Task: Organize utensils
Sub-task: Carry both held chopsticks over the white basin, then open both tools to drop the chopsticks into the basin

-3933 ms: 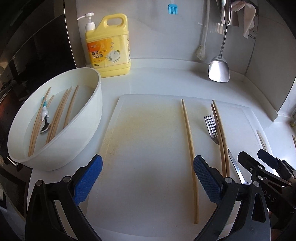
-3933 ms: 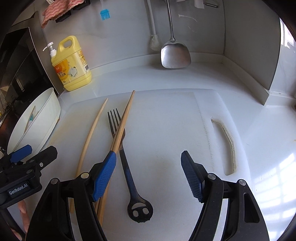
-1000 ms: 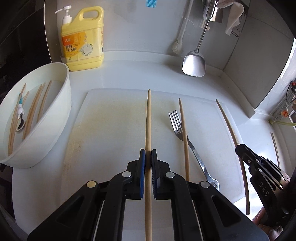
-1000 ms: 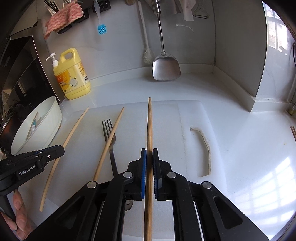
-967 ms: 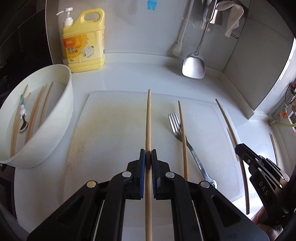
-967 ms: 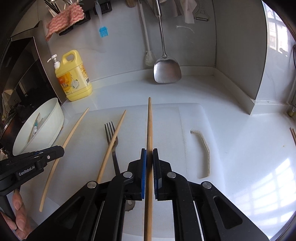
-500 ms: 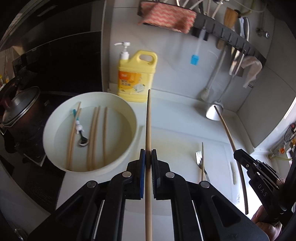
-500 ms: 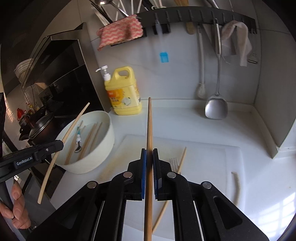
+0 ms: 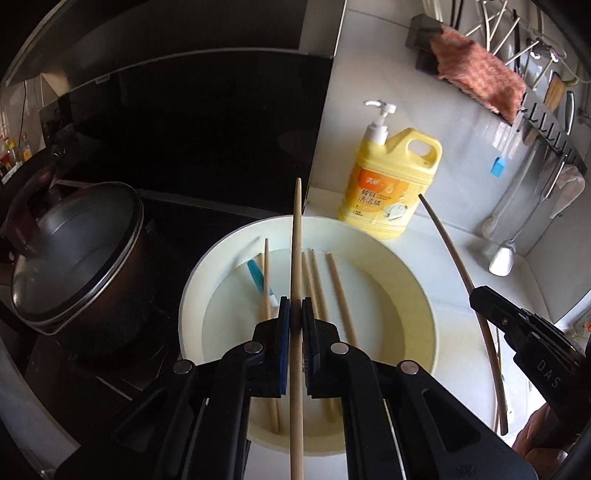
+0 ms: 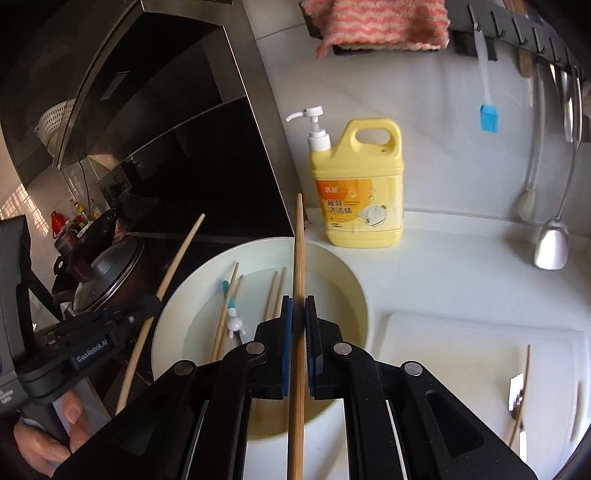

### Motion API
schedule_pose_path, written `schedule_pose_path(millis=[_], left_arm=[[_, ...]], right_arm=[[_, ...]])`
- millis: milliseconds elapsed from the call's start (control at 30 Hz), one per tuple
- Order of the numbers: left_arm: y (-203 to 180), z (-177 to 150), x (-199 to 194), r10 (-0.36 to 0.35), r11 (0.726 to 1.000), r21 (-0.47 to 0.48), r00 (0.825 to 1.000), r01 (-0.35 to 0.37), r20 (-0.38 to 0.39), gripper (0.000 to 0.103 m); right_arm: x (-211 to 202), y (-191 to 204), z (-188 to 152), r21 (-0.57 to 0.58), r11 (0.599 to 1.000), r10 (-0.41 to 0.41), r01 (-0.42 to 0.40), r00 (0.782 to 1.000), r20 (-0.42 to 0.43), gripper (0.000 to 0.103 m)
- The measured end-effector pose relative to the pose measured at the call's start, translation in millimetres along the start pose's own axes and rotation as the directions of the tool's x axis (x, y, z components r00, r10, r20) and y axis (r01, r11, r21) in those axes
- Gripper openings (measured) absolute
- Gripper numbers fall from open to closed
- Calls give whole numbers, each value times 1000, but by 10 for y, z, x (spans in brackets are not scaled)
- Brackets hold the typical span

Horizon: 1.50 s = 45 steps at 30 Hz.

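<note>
My left gripper is shut on a wooden chopstick and holds it above the white bowl. My right gripper is shut on another chopstick, also over the bowl. The bowl holds several chopsticks and a small spoon with a blue handle. The right gripper and its chopstick show at the right of the left wrist view. One chopstick and a fork lie on the white cutting board.
A yellow dish soap bottle stands behind the bowl. A lidded dark pot sits on the stove at the left. A metal spatula, a blue brush and a pink cloth hang on the wall rack.
Both grippers, each shut on a chopstick, have moved left from over the cutting board to above the white bowl. The bowl now fills the middle of both views.
</note>
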<state>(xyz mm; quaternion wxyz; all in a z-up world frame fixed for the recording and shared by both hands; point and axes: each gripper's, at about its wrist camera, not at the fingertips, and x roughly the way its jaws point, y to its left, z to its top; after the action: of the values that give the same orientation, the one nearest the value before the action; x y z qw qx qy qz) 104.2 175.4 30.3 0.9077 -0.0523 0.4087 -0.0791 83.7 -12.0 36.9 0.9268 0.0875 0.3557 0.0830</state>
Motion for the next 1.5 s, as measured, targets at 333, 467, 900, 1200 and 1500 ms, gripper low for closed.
schedule_pose_path(millis=[333, 467, 900, 1200, 1500], left_arm=[[217, 15, 682, -21, 1000, -25, 992, 18, -127, 7], [210, 9, 845, -16, 999, -31, 989, 11, -149, 7], [140, -60, 1182, -10, 1000, -28, 973, 4, -231, 7], [82, -58, 1251, -4, 1000, -14, 964, 0, -265, 13], [113, -5, 971, 38, 999, 15, 977, -35, -209, 69]], right_arm=[[796, 165, 12, 38, 999, 8, -3, 991, -130, 7], [1038, 109, 17, 44, 999, 20, -12, 982, -185, 7], [1368, -14, -83, 63, 998, 42, -25, 956, -292, 7], [1436, -58, -139, 84, 996, 48, -21, 944, -327, 7], [1246, -98, -123, 66, 998, 4, 15, 958, -286, 19]])
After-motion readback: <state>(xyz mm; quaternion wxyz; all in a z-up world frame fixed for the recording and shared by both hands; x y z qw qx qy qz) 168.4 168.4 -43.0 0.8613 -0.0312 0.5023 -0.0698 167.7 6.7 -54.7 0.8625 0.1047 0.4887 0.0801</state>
